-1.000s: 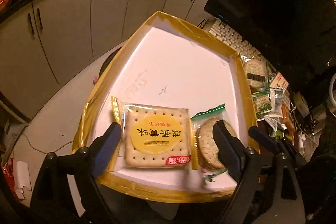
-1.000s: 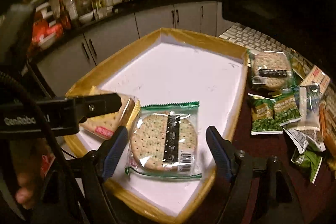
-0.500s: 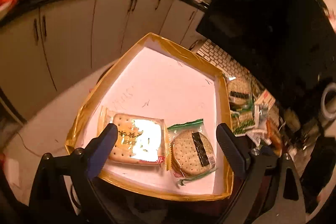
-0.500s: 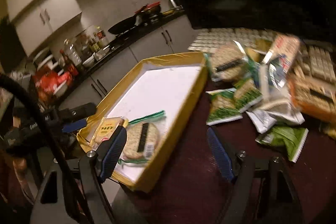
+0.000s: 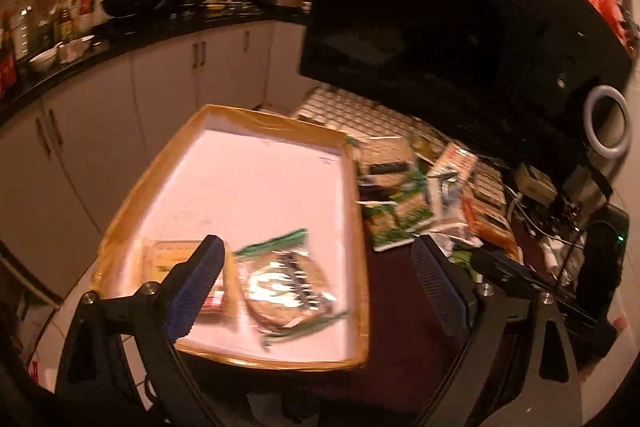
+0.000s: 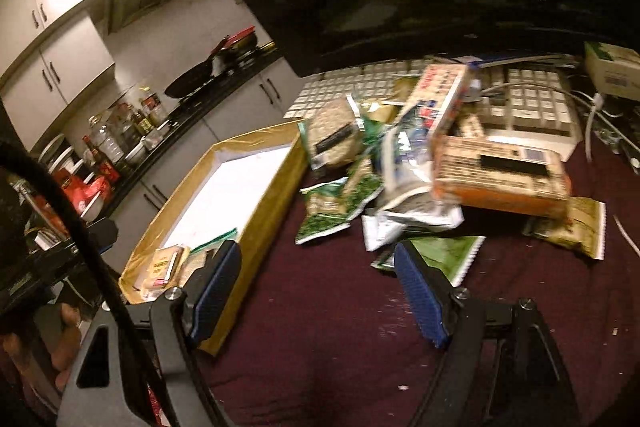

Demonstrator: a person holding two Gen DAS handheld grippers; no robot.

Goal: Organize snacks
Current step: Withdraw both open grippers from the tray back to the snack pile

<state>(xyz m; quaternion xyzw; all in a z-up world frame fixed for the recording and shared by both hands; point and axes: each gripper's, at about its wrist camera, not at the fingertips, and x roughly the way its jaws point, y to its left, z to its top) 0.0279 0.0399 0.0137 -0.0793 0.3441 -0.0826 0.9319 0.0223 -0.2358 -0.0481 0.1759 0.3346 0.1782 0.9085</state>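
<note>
A shallow tray (image 5: pixel 352 187) with a yellow taped rim and white floor holds a square yellow cracker pack (image 5: pixel 168 254) and a round cracker pack (image 5: pixel 286 285) with a green edge at its near end. The tray also shows in the right wrist view (image 6: pixel 264 227). My left gripper (image 5: pixel 316 279) is open and empty above the tray's near right corner. My right gripper (image 6: pixel 316 291) is open and empty over the dark red table (image 6: pixel 320 347). A heap of snack packs (image 6: pixel 400 155) lies right of the tray, with an orange box (image 6: pixel 500 179) and green packs (image 6: pixel 336 203).
A white keyboard (image 6: pixel 520 103) lies behind the heap under a black monitor (image 5: pixel 460 27). A green pack (image 6: pixel 448 255) lies near my right fingers. Cables and small devices (image 5: pixel 560 219) crowd the table's far right. Kitchen cabinets (image 5: pixel 120 99) stand beyond the tray.
Both grippers pulled back from the tray and swung right. The round cracker pack, between my right fingers a second ago, lies in the tray. The snack heap has come into view.
</note>
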